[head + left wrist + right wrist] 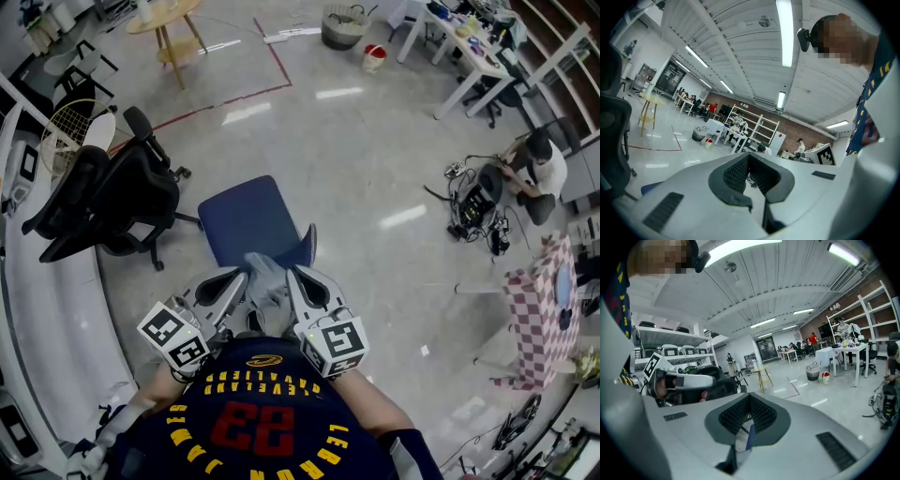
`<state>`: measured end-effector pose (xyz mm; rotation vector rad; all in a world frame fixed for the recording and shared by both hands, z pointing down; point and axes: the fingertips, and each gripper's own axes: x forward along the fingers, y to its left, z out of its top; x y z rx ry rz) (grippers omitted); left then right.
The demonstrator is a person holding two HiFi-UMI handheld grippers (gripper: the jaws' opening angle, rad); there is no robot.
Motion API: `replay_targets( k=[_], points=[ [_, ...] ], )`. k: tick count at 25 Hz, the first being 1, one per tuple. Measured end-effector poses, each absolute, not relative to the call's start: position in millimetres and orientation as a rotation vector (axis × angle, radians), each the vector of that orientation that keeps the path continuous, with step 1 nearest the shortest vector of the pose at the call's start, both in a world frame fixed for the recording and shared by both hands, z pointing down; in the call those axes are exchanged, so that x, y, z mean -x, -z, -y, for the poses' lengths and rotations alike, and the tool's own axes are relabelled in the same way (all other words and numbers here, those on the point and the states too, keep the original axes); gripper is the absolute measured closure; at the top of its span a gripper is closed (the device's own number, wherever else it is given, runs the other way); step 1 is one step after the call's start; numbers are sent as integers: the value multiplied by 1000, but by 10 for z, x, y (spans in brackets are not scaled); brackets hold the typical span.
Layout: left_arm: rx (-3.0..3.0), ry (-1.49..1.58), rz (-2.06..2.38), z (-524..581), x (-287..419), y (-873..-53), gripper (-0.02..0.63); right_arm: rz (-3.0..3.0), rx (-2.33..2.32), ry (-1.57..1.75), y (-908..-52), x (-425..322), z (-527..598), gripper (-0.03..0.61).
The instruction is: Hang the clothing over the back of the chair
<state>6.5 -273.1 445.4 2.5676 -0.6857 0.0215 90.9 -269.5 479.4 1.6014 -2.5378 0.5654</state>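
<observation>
A grey piece of clothing [267, 281] is bunched between my two grippers, just in front of my chest. Beyond it stands the blue chair [246, 220], its dark edge at the right. My right gripper [292, 272] is shut, and its own view shows a strip of the grey, blue-edged clothing [743, 439] pinched between its jaws. My left gripper [239, 275] is shut too, its tip against the cloth's left edge. In the left gripper [750, 161] view no cloth shows between the jaws.
A black office chair [112, 202] stands to the left of the blue chair. Far off are a round wooden table [164, 19], a basket [344, 26], a red bucket [374, 56] and white desks [459, 47]. A person [542, 167] crouches by cables at right, near a checkered table [536, 314].
</observation>
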Motion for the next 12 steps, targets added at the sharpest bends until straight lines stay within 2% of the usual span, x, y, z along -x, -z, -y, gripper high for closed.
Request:
replay_targets(
  k=[12],
  points=[
    [-2560, -23, 675, 2716, -84, -4455, 611, 2536, -1605, -585, -4790, -928, 2669, 571]
  ],
)
